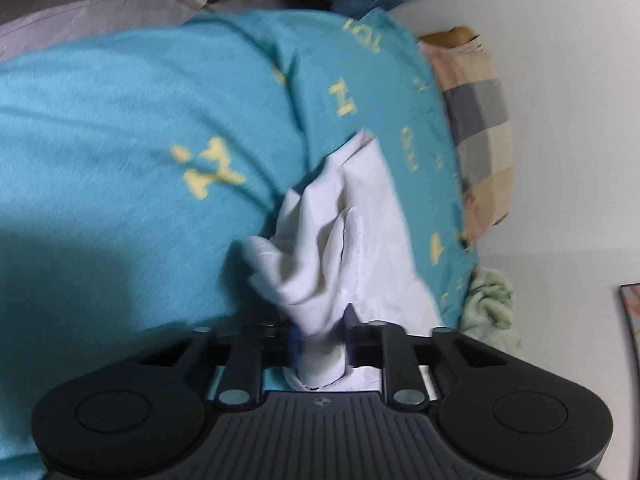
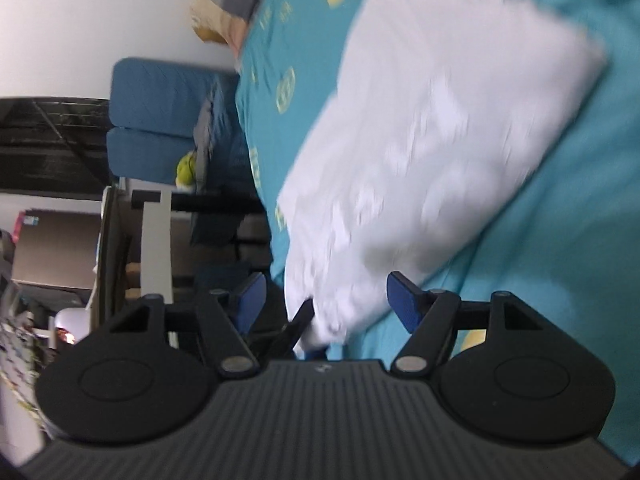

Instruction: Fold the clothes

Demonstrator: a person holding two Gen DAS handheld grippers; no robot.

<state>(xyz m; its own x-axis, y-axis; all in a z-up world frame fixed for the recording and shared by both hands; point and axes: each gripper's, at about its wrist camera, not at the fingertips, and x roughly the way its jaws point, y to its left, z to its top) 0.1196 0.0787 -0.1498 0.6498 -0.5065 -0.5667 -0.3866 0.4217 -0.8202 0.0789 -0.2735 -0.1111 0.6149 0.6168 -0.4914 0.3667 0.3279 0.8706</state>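
Left gripper is clamped on a bunched fold of the white garment; the cloth is pinched tight between its two fingers and pokes out behind them toward the gripper body. From the pinch the fabric fans forward in creased ridges, then flattens onto the teal bedsheet with yellow print. Left gripper points along the bed toward the plaid pillow at the far edge, sitting low, close over the sheet. A pale green cloth is bunched at the bed edge to the right, beside the white wall. Right gripper has its blue-padded fingers spread wide apart, gripping nothing; the near corner of the white garment lies between them, contact with the pads not clear due to blur. In the right wrist view the garment is a broad flat rectangle, spread on the teal bedsheet, stretching away up and right from the gripper. The right gripper is rolled sideways, so the bed edge runs up the frame, with a blue cushion and dark furniture past it on the left. Both views are motion-blurred.
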